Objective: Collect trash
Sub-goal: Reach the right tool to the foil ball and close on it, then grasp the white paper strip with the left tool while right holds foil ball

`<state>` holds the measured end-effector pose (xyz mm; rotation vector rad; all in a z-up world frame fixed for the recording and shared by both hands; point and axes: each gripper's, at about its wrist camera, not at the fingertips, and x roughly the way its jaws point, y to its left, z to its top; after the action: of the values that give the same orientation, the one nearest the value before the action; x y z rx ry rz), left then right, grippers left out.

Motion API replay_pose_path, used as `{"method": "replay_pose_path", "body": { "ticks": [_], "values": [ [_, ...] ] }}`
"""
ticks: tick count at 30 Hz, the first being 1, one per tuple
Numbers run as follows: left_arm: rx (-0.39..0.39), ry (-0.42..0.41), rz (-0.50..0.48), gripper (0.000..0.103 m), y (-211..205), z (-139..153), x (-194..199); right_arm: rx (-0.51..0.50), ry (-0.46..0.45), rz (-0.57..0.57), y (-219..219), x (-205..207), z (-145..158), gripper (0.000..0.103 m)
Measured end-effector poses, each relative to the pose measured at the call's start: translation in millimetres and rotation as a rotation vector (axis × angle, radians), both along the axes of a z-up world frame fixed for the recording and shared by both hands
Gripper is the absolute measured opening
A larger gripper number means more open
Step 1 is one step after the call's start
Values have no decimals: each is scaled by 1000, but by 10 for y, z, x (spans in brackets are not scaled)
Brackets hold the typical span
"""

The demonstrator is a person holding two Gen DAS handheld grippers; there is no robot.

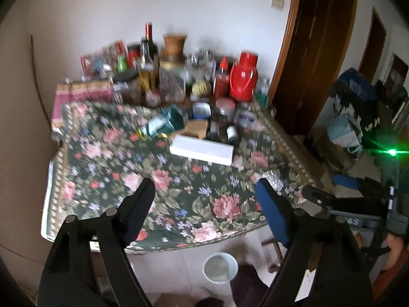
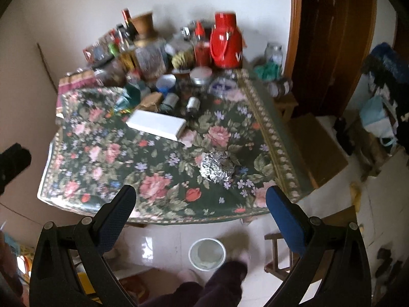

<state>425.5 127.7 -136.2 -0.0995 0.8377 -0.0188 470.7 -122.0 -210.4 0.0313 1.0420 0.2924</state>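
White walls & a brown wooden door [image 2: 332, 38] behind a table w/ dark floral cloth [image 2: 122, 168], far edge packed w/ bottles & jars. Crumpled silver foil ball [image 2: 216, 167] lies on cloth near front right corner; flat white box [image 2: 157, 125] mid-table. Round white bin [image 2: 207, 254] on floor below front edge. Left gripper [image 1: 204, 192] & right gripper [image 2: 200, 199]: jaws apart, nothing between, above the table.

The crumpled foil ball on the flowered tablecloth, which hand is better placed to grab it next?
Right, probably. In the right wrist view the foil ball lies just ahead of the open right tool, between its finger lines. In the left wrist view it sits off beside the left tool's blue finger.
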Motion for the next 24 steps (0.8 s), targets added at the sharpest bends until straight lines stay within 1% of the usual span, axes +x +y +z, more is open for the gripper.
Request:
{"method": "replay_pose_path", "body": {
  "ticks": [2, 3, 4, 6, 7, 8, 10, 12, 13, 14, 16, 17, 20, 21, 24],
  "values": [
    [-22, 35, 12, 78, 3, -113, 168, -5, 35, 8, 24, 191, -154, 99],
    [-33, 59, 34, 78, -10, -192, 276, -7, 67, 17, 15, 322, -258, 98],
    [-34, 73, 55, 78, -20, -246, 362, -4, 86, 25, 19, 407, -325, 95],
    [-18, 104, 92, 78, -55, -331, 519, 9, 159, 56, 2, 626, -507, 92],
    [-7, 133, 118, 78, -83, -391, 634, 15, 184, 67, 13, 717, -581, 89],
    [-7, 156, 134, 78, -107, -445, 729, 28, 223, 90, 2, 811, -662, 84],
    [-13, 187, 158, 79, -150, -544, 893, 39, 275, 136, 7, 930, -772, 79],
    [-29, 230, 190, 79, -215, -671, 1104, 36, 304, 201, 31, 1011, -839, 76],
    [-36, 244, 207, 79, -252, -732, 1217, 28, 308, 229, 47, 1041, -861, 73],
    [-38, 253, 223, 79, -282, -782, 1321, 13, 313, 271, 77, 1059, -879, 66],
    [-43, 275, 253, 79, -352, -879, 1510, 17, 328, 334, 96, 1126, -913, 56],
    [-48, 287, 264, 79, -389, -932, 1611, 21, 331, 361, 99, 1141, -909, 55],
    [-74, 313, 299, 79, -457, -1078, 1878, 8, 302, 422, 70, 1203, -838, 52],
    [-82, 320, 313, 79, -475, -1121, 1948, 4, 282, 431, 25, 1238, -787, 51],
    [-103, 348, 377, 79, -504, -1289, 2170, 25, 276, 419, -155, 1397, -697, 51]
  ]
}}
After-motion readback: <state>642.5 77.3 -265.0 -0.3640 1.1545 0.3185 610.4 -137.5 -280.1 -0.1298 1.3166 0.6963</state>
